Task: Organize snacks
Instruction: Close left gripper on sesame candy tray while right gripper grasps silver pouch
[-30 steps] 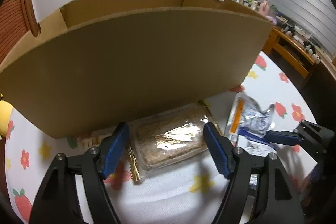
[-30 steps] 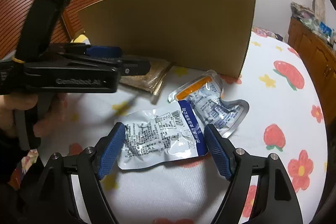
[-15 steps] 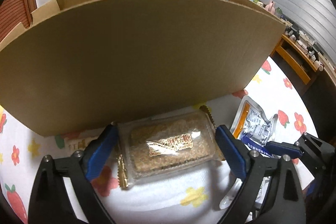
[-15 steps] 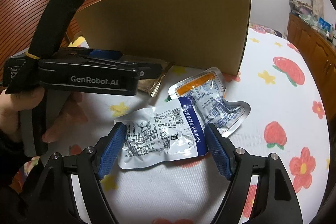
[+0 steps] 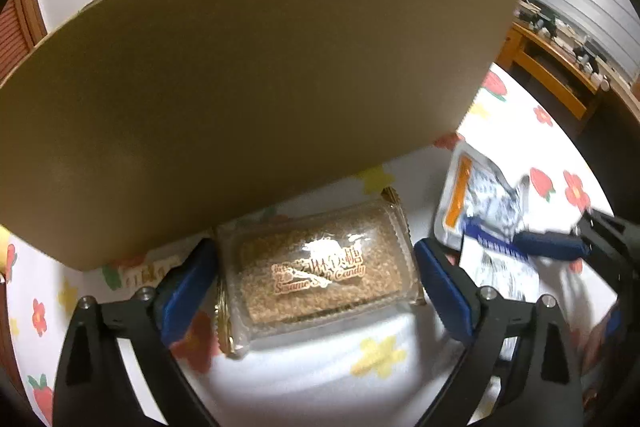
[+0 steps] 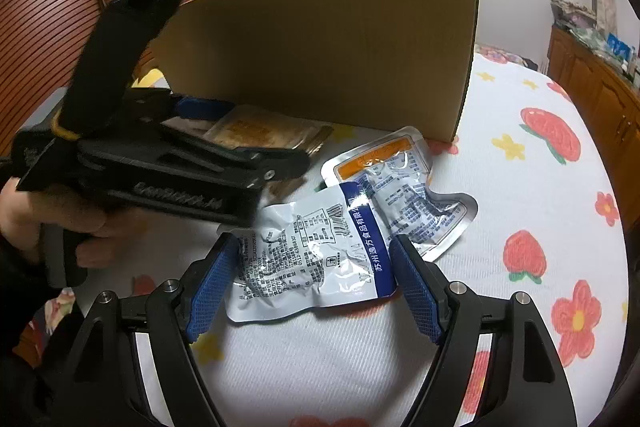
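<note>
straddled clear-wrapped brown sesame candy pack (image 5: pixel 316 269) on floral cloth beside tall cardboard box (image 5: pixel 248 87), left gripper (image 5: pixel 310 283) spread. likewise right gripper (image 6: pixel 314 285), spread around white-blue crinkled foil pouch (image 6: pixel 316 251). best closed squarely, midway.

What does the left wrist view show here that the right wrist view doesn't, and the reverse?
Left wrist only: the sesame candy pack's printed label, sitting between the open left tongs.
Right wrist only: the hand holding the left tool, and the blue-and-white pouch between the open right tongs.
Both: the cardboard box, the orange-striped pouch and the floral cloth.
</note>
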The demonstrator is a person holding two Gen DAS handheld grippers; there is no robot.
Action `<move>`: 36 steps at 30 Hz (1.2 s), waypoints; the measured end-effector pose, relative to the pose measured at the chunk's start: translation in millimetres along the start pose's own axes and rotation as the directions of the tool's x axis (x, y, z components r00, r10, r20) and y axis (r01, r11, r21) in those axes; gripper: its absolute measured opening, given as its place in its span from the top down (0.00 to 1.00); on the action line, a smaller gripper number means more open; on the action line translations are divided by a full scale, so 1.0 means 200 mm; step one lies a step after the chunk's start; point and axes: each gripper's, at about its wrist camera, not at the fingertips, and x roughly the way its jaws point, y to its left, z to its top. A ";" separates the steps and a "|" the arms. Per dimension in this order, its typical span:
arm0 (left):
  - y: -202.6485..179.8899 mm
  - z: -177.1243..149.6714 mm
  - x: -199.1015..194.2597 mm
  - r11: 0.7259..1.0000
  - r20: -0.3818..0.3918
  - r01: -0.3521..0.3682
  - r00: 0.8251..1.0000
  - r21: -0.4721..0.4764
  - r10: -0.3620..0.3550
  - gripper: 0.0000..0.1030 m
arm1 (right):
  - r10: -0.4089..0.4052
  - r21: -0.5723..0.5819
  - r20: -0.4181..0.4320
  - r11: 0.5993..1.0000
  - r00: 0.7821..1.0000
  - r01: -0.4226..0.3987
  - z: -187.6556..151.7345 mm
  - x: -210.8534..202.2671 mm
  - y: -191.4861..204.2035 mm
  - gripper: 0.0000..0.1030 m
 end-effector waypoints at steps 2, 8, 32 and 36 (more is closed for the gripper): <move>-0.01 -0.04 -0.03 1.000 0.002 -0.001 1.000 0.025 0.001 0.06 | 0.000 -0.001 0.000 1.000 1.000 0.000 0.00 0.00 0.00 0.23; 0.00 -0.11 -0.10 0.999 0.002 0.006 1.000 0.045 -0.006 0.10 | 0.006 -0.004 -0.006 1.000 1.000 -0.006 0.00 0.00 0.00 0.23; 0.14 -0.26 -0.14 0.999 0.018 0.044 0.999 0.017 -0.044 0.04 | -0.035 -0.180 -0.121 0.984 0.992 0.013 0.06 0.11 0.15 0.18; 0.13 -0.27 -0.14 1.000 0.018 0.023 1.000 0.021 -0.024 0.06 | -0.056 -0.205 -0.120 0.978 0.991 0.031 0.06 0.13 0.17 0.16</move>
